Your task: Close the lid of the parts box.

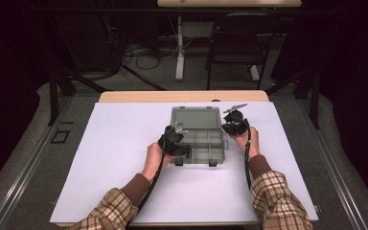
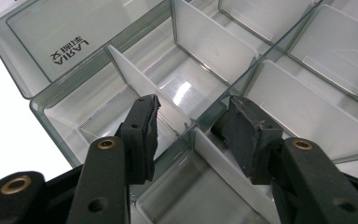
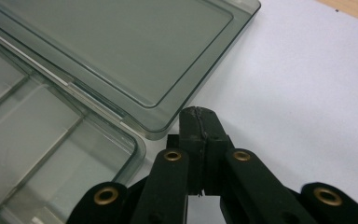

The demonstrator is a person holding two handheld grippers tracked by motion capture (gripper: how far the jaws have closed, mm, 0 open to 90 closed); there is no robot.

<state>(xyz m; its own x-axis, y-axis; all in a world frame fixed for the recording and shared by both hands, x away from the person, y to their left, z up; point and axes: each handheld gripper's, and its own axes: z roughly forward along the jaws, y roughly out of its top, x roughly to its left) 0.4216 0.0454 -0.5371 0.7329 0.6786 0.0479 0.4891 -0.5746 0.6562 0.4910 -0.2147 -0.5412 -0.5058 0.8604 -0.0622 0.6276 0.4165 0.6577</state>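
Observation:
A clear grey compartment box [image 1: 219,149] lies open on the white sheet, its lid [image 1: 195,118] folded flat toward the far side. My left gripper [image 1: 179,143] hovers over the box's near left part. In the left gripper view my left gripper [image 2: 193,126] is open, a white divider [image 2: 144,88] running between the pads without touching them. My right gripper [image 1: 231,125] sits just off the box's right side. It [image 3: 199,116] is shut with nothing in it, tips over the sheet beside the lid's corner [image 3: 158,128]. The visible compartments [image 2: 186,88] hold nothing.
The white sheet [image 1: 124,158] covers most of the wooden table [image 1: 139,97], with bare room left, right and in front of the box. Beyond the table's far edge stand a dark chair [image 1: 239,48], a white post [image 1: 179,52] and loose cables [image 1: 139,52] on the floor.

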